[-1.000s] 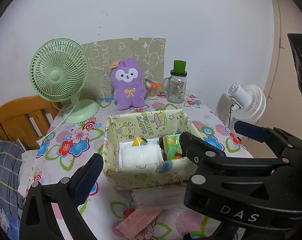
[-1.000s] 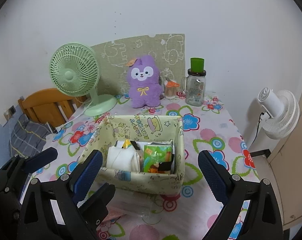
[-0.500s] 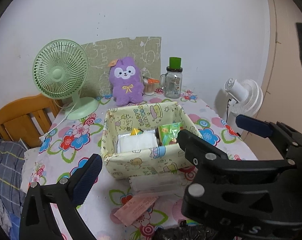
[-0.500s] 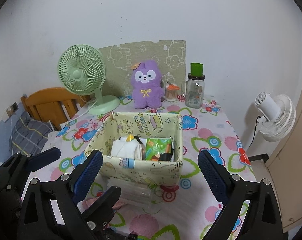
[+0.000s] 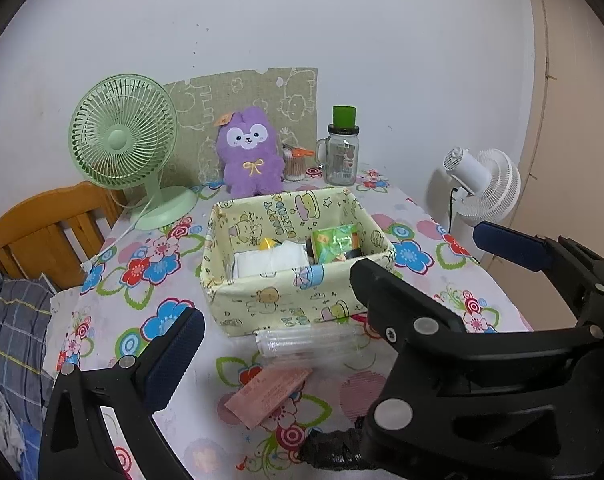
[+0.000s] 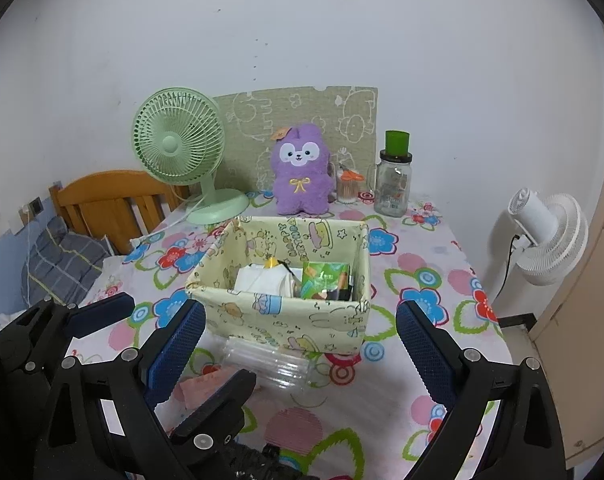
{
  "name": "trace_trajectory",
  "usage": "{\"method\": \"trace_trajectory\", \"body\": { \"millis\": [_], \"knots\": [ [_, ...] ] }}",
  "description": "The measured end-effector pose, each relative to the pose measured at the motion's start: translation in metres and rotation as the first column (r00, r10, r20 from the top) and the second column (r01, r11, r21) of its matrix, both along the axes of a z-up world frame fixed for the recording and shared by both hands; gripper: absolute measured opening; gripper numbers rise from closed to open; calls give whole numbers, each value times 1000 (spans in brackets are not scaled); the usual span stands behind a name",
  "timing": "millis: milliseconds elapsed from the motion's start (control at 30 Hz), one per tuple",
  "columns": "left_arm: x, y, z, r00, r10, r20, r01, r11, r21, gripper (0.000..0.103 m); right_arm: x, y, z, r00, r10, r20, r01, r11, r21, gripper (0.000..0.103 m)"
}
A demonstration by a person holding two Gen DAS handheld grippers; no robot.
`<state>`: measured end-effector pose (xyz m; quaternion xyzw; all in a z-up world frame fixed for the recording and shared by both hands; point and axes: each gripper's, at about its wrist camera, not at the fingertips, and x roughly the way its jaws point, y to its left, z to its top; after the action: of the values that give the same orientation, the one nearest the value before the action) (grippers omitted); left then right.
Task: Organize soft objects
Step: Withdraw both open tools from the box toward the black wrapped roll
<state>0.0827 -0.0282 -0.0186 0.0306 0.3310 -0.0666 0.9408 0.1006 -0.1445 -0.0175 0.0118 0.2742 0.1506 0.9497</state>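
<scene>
Hovering above a flower-print table (image 6: 422, 264), we hold both grippers spread and empty: the right gripper (image 6: 298, 340) hangs wide apart in front of the fabric storage box (image 6: 286, 312), and the left gripper (image 5: 382, 280) is likewise parted, pinching nothing, though its right finger is largely hidden behind the other tool in its own view.

Part of the tidying looks done, in our judgement. Inside the box we can see a folded white cloth or tissue pack (image 5: 268, 260), a green foil packet (image 5: 334, 240) and a small yellow-tipped item (image 5: 268, 243), all lying low against the near wall.

Two soft-pack items lie outside. A clear plastic pack (image 6: 270, 364) rests on the table touching or just beside the box's front wall, and a pink flat packet (image 5: 268, 394) lies nearer to us, just in front of it. The purple plush toy (image 6: 300, 170) sits upright at the far edge of the table, well apart from the box, between a green desk fan (image 6: 180, 148) and a glass jar with a green lid (image 6: 394, 184); whether it belongs in the box we cannot tell.

We reckon the clear pack and the pink packet are what is left, and neither gripper touches them.
</scene>
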Motion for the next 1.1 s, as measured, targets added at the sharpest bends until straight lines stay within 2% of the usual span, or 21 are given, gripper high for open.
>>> {"method": "trace_trajectory", "body": {
  "millis": [767,1100],
  "knots": [
    [-20,7,-53,998,-21,-60,21,1000,-6,103,-18,3,-53,999,-11,-49,9,999,-32,97],
    [-33,15,-73,996,-23,-89,24,1000,16,103,-24,8,-69,997,-15,-73,13,1000,-22,97]
  ]
}}
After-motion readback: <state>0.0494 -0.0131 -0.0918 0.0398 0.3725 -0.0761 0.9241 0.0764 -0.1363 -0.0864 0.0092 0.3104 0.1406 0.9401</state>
